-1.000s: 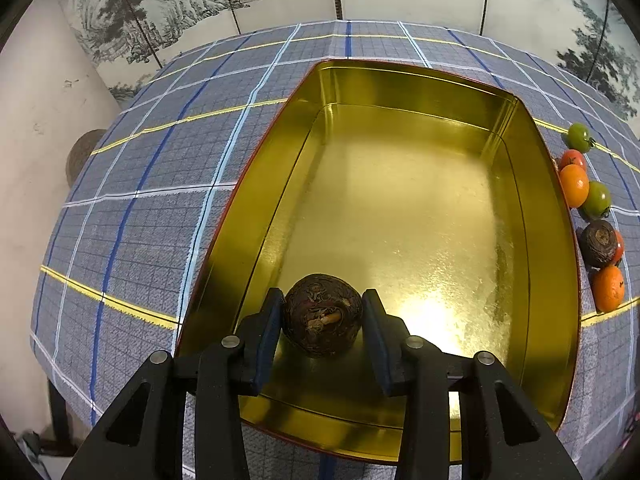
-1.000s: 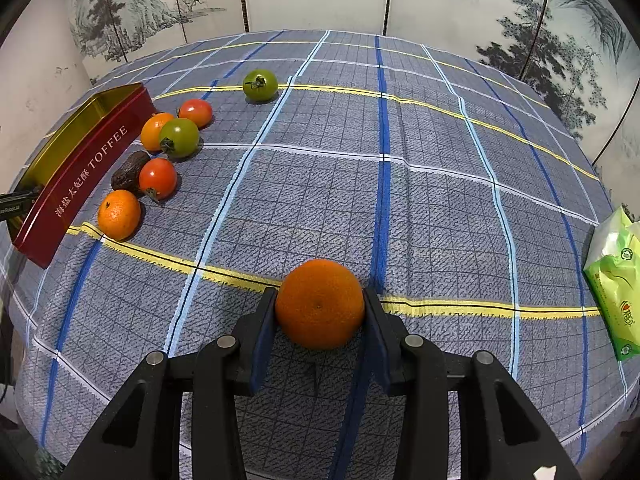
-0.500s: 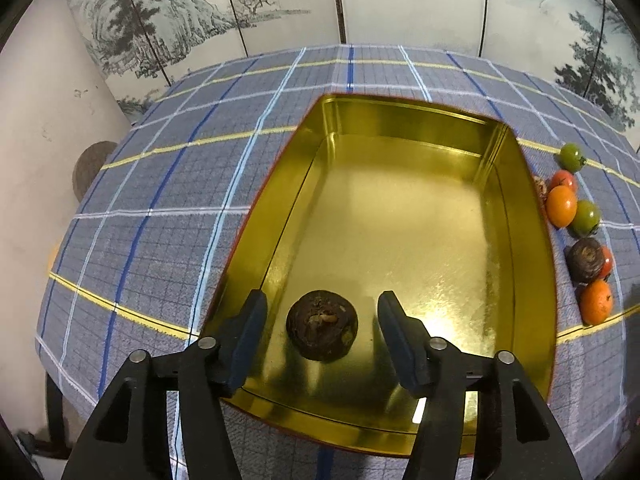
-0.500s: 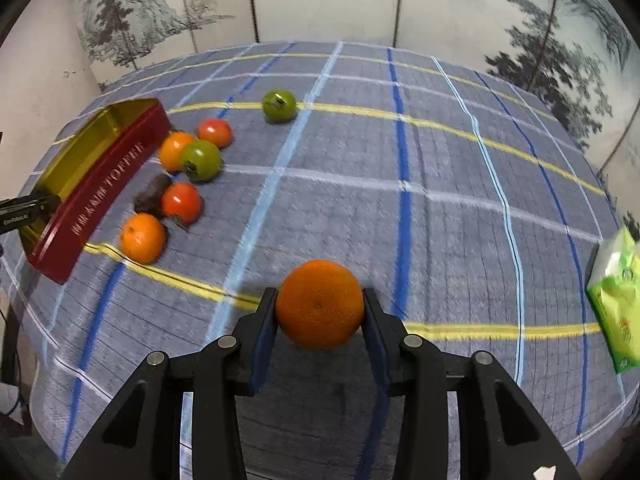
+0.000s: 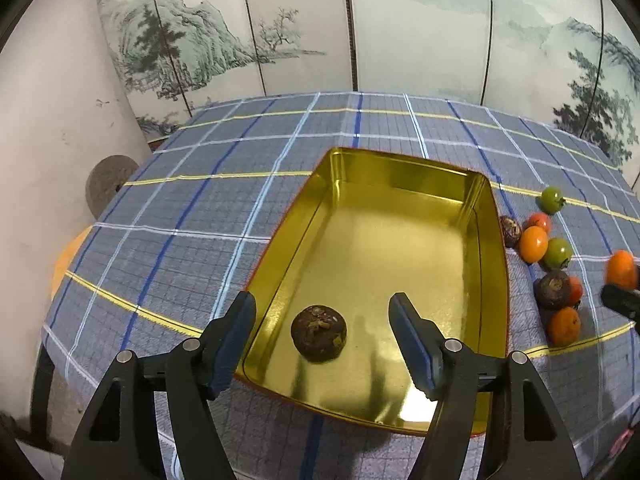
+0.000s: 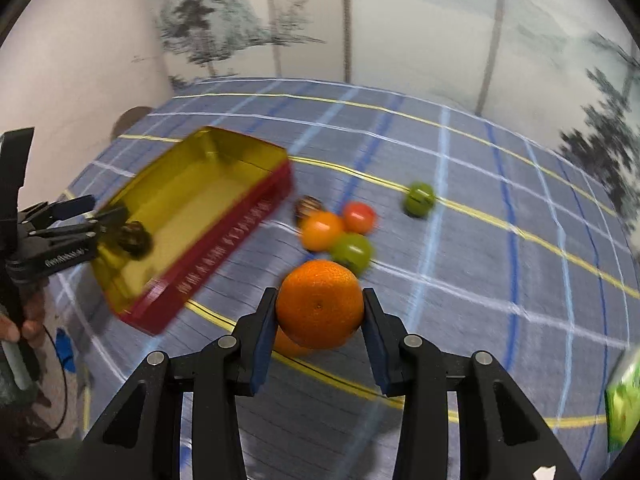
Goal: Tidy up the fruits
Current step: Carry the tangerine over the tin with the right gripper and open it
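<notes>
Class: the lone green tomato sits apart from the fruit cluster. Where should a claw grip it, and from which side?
Grip the green tomato across its round middle, coming from above. Bare cloth surrounds it, so both fingers fit; its stalk points sideways, so keep the pads off that.

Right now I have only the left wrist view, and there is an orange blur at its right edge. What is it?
Observer: An orange, clamped between the pads of the right gripper.
Operator: Is it over the tin?
Observer: No. In the right wrist view the tin sits off to the orange's left, and the orange hangs above the tablecloth outside it.
Operator: Anything on the table that I can't see?
Observer: A green packet at the table's right edge.
</notes>
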A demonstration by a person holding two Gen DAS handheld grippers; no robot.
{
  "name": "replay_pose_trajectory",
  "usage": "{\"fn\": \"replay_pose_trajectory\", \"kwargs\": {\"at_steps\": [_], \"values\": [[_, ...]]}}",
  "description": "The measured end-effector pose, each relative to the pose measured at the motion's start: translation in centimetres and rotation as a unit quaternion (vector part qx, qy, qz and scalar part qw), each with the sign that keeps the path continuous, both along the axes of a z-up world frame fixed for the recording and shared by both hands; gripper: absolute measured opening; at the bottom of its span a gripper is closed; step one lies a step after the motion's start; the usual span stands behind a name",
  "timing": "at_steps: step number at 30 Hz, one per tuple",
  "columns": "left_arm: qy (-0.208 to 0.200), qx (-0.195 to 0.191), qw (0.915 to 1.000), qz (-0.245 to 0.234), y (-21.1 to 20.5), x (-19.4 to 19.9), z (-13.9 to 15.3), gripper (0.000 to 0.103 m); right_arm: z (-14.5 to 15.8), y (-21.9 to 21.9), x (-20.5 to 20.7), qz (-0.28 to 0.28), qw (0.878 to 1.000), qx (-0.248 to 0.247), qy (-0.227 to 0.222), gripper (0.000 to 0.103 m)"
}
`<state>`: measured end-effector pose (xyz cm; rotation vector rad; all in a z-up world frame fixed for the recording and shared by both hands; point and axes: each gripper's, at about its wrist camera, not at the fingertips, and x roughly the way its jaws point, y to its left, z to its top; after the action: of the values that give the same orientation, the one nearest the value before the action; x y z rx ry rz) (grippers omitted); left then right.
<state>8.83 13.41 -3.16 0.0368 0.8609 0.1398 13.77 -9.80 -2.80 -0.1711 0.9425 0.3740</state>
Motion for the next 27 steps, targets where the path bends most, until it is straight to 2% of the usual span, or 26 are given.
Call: {"fn": "replay_pose_trajectory", "kwargs": {"at_steps": [10,18,27], "values": [[-0.025,-0.015,0.9991,0.031,2.0,-1.3,1.3,0.074,0.1,8.2,1.6,0.092,0.996,-0.013,-0.011,0.038],[-0.027,-0.028,0.9963,0.077,5.5,-1.8,1.6,0.076,-1.1,13.0,2.5,0.134,0.990,-0.031,-0.004,0.038],[-0.016,-0.039,0.9936,0.105,7.5,-2.6,1.0,0.076,-3.8,16.3,3.7,0.161,0.985,-0.064,0.017,0.038]]}}
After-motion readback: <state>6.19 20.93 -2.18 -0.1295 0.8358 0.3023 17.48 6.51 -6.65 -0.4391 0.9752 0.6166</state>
